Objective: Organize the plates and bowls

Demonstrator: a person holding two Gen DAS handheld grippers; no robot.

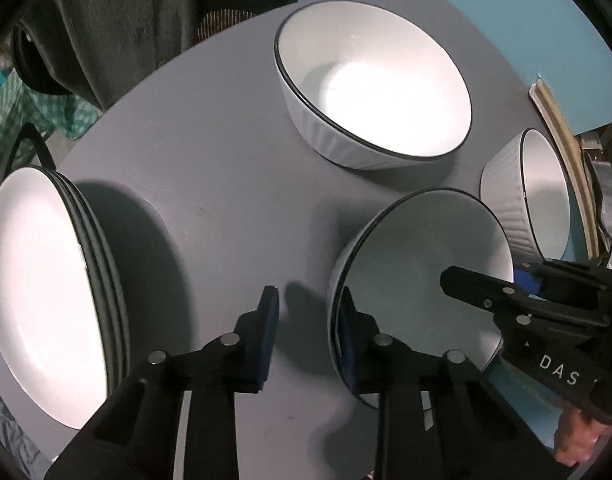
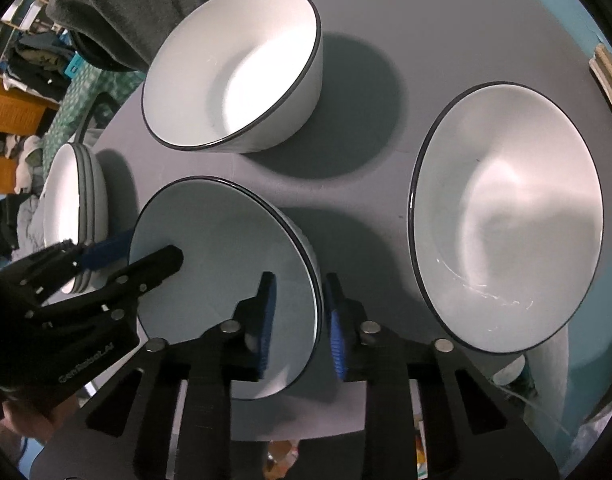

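Three white bowls with dark rims stand on a round grey table (image 1: 210, 168). The near bowl (image 1: 422, 264) sits between both grippers; it also shows in the right wrist view (image 2: 222, 248). My left gripper (image 1: 308, 336) is open, its right finger inside the bowl's left rim and its left finger outside. My right gripper (image 2: 300, 324) is open and straddles the bowl's right rim. A second bowl (image 1: 374, 92) stands at the far middle. A third bowl (image 2: 506, 216) stands at the right. A stack of white plates (image 1: 46, 292) sits at the left.
A dark cloth (image 1: 118, 16) hangs over a chair behind the table. A wooden frame (image 1: 566, 152) leans at the right by a teal wall (image 1: 506, 8). Cluttered shelves and clothes (image 2: 22, 80) lie beyond the table's left edge.
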